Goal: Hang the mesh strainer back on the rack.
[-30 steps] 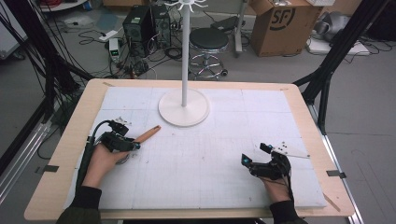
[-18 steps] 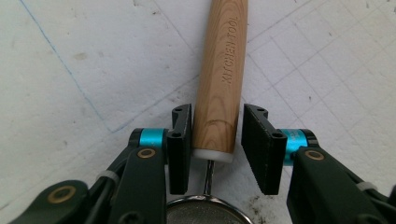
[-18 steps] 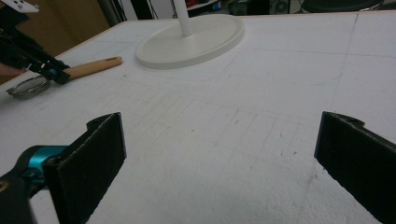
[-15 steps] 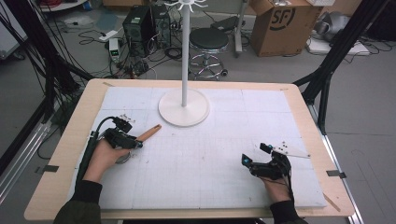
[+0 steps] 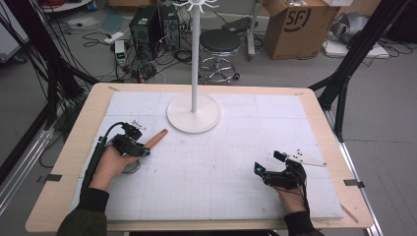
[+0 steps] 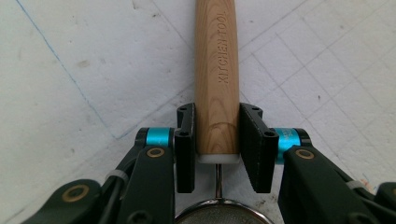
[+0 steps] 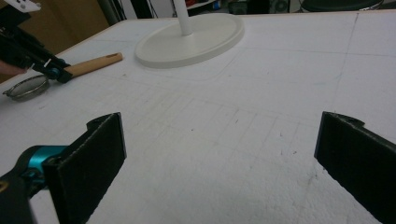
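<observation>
Table (image 5: pixel 64 162) of pale wood bears white gridded mat (image 5: pixel 236 187); cluttered grey floor (image 5: pixel 383 103) behind.

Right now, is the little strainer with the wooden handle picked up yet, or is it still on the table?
Done: the left gripper has reached the strainer, and its fingers have just been closing around the wooden handle. In hand: that grip. The strainer lies on the white table mat beside the white stand. Left: lifting it. The right gripper rests open on the mat.
</observation>
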{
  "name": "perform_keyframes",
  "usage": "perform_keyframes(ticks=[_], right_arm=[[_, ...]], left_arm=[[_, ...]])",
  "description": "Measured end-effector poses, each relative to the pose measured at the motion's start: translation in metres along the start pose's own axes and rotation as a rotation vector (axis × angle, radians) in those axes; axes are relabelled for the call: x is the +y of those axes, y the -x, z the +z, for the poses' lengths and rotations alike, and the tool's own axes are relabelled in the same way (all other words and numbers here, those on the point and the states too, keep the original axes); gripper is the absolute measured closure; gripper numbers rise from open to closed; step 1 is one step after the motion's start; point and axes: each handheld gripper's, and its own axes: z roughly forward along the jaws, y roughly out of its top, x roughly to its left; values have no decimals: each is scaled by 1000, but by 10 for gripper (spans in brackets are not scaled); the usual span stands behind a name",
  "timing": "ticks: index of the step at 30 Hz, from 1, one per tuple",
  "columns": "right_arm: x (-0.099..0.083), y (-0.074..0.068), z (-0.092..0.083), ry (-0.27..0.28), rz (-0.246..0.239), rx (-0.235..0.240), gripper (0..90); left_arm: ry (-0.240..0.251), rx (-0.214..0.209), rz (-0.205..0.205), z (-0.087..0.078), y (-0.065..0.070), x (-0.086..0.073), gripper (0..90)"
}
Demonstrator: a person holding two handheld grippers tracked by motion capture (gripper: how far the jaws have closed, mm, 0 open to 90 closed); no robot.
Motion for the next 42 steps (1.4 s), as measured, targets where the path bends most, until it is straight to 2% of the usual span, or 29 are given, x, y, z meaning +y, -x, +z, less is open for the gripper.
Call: perform_keyframes(ticks=[2, 4, 11, 14, 20, 23, 31, 33, 36, 39, 40, 42], right_arm=[[0, 0, 0, 1, 1, 0, 10], [0, 1, -1, 3, 2, 1, 9], [0, 1, -2, 6, 1, 3, 10], [1, 1, -1, 4, 4, 4, 9], [0, 0, -1, 1, 1, 4, 10], [1, 0, -1, 2, -3, 5, 9], [1, 1, -1, 4, 9, 5, 9], [1, 2, -1, 8, 6, 1, 9], [1, 2, -1, 11, 5, -2, 10], [1, 1, -1, 9, 8, -1, 9], [1, 1, -1, 9, 6, -2, 9], [1, 1, -1, 13, 1, -1, 9]], left_arm=[[-47, 24, 19, 0, 4, 7, 691], [-73, 43, 33, 0, 7, 10, 692], [-126, 57, 56, 3, 9, 17, 692], [-136, 43, 45, 4, 8, 19, 693], [-132, 44, 41, 4, 8, 18, 693], [-109, 49, 40, 4, 8, 15, 694], [1, -18, -7, -3, -2, 3, 695], [48, -39, -17, -11, -4, 2, 695], [147, -110, -51, -29, -7, 1, 694], [220, -147, -73, -40, -9, 0, 694], [239, -161, -74, -43, -10, 0, 694], [288, -167, -39, -46, -7, 0, 694]])
